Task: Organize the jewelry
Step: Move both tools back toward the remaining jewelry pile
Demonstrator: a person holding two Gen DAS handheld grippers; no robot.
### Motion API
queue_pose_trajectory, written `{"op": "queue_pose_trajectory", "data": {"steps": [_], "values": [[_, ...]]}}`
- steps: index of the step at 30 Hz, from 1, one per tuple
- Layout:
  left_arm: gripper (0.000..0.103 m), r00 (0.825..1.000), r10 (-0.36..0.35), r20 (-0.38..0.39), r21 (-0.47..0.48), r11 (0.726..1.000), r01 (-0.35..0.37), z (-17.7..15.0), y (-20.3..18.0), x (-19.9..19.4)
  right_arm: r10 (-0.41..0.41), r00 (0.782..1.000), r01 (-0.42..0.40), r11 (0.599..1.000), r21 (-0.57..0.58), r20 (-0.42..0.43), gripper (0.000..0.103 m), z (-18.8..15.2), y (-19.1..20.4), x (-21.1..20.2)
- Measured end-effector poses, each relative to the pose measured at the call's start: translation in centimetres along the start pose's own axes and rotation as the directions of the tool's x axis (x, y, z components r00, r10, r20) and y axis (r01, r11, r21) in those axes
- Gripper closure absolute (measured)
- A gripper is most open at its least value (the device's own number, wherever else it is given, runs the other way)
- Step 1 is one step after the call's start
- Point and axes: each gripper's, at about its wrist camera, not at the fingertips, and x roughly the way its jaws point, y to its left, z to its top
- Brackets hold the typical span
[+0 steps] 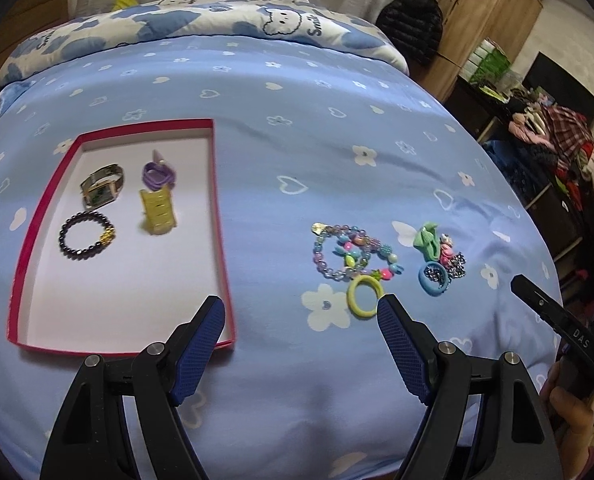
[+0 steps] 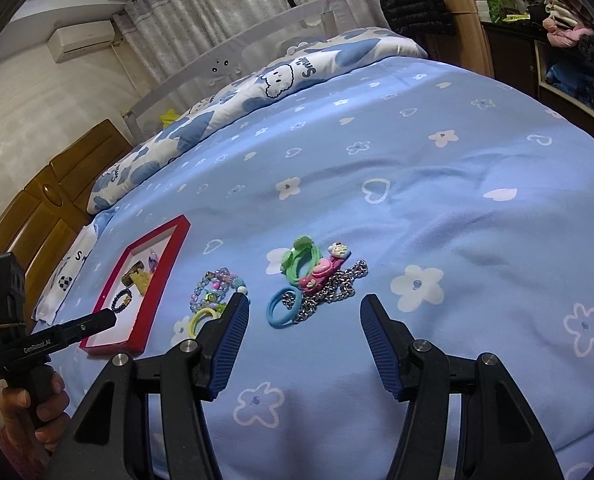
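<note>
Below, spreading wide: blue flowered bed (image 1: 297,128). Lying on it, red-rimmed box (image 1: 217,216) already holding watch (image 1: 103,186) and dark bead bracelet (image 1: 85,236); beside it, loose bead bracelets (image 1: 351,256) (hair ties nearby). Hovering above, left gripper (image 1: 301,312) and right gripper (image 2: 305,312), jaws apart, gripping nothing.

Both wrist views look steeply down, close over the bed (image 1: 297,120), sharing the red tray (image 1: 221,208) and jewelry.
</note>
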Motion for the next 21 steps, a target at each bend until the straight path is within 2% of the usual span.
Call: {"op": "queue_pose_trajectory", "data": {"steps": [16,21], "values": [[0.027,0.997,0.009,-0.071,0.098,0.995,-0.002,0.7,-3.4,6.0,-0.043,0.996,0.037,0.996,-0.075,-0.081,0.045,0.4,-1.0,4.2],[0.039,0.993,0.014,-0.115,0.122,0.993,0.0,0.9,-4.0,8.7,-0.072,0.989,0.057,0.991,-0.125,-0.125,0.045,0.5,-1.1,6.3]]}}
